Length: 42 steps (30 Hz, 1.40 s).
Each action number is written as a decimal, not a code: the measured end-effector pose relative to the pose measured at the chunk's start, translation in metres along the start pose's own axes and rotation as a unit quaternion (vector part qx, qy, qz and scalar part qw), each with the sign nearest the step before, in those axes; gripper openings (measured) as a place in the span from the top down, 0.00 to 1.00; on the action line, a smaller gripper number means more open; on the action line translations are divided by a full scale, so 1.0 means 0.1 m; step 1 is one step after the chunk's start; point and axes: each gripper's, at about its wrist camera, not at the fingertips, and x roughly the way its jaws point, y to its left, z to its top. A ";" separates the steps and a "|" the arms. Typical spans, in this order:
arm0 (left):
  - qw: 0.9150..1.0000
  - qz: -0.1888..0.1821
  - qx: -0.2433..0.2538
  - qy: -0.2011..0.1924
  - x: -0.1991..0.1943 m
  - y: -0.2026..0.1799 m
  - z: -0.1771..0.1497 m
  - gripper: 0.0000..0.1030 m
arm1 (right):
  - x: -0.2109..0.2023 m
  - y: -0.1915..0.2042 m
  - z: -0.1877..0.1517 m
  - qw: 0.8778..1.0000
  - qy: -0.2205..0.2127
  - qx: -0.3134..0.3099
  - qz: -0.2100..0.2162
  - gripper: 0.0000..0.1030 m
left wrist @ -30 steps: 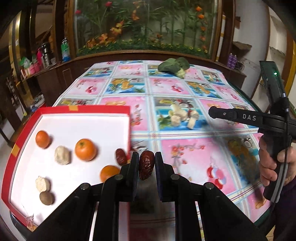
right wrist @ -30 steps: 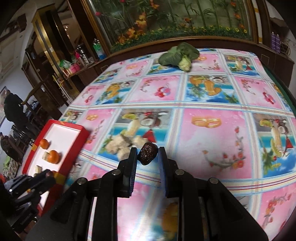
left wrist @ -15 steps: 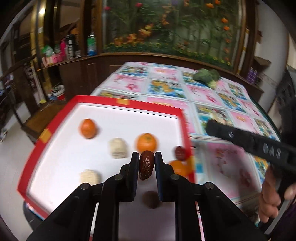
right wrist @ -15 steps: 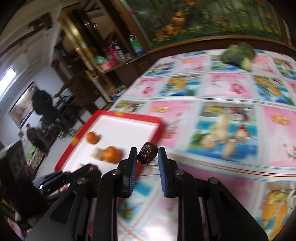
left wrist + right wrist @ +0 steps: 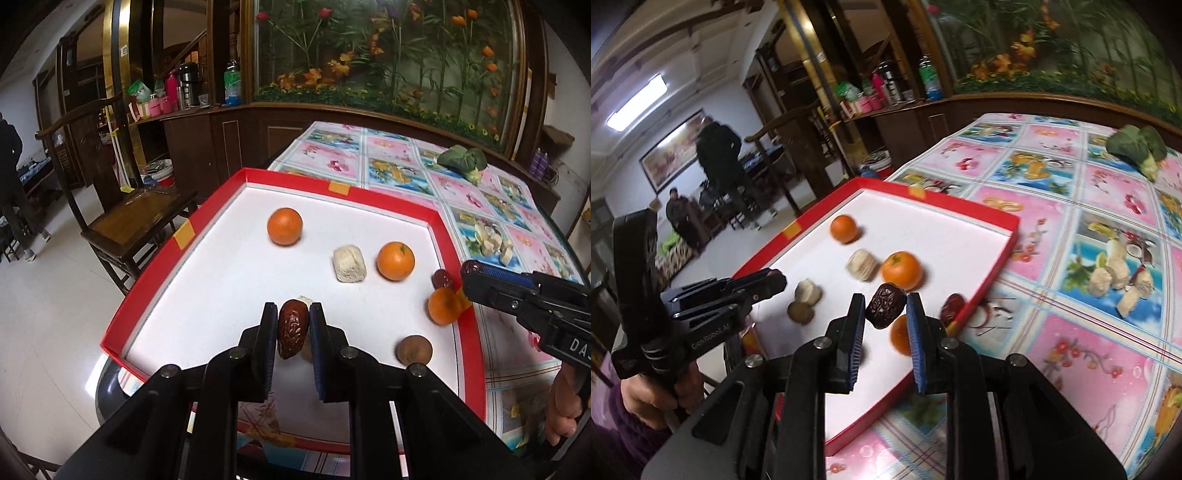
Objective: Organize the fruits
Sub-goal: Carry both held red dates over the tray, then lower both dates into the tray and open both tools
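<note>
Dates: two pinched, one per tongs (image 5: 293, 325) (image 5: 886, 306); three oranges in tray (image 5: 439, 229).

Black tools (image 5: 293, 325) — blue pads (image 5: 916, 332), silver screws, purple sleeve (image 5: 613, 435).

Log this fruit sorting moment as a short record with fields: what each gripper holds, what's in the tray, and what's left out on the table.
left gripper: shut on a red date, over the tray
right gripper: shut on a dark date, over the tray
red tray: three oranges, pale lumps, brown round fruit, one loose date
table: leafy greens
</note>
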 end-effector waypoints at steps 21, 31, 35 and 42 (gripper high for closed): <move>1.000 0.011 0.014 0.010 0.04 -0.08 -0.03 0.85 | 0.34 0.25 0.07 1.000 0.022 0.006 0.004 0.76; 0.999 0.014 0.024 0.017 0.09 -0.18 -0.03 0.85 | 0.35 0.22 -0.02 0.999 0.040 -0.001 0.006 0.76; 0.999 0.015 0.025 0.017 0.08 -0.19 -0.03 0.85 | 0.37 0.21 -0.03 0.999 0.040 -0.003 0.001 0.76; 1.000 0.012 0.022 0.017 0.08 -0.17 -0.03 0.85 | 0.41 0.16 -0.04 0.999 0.044 0.002 -0.007 0.75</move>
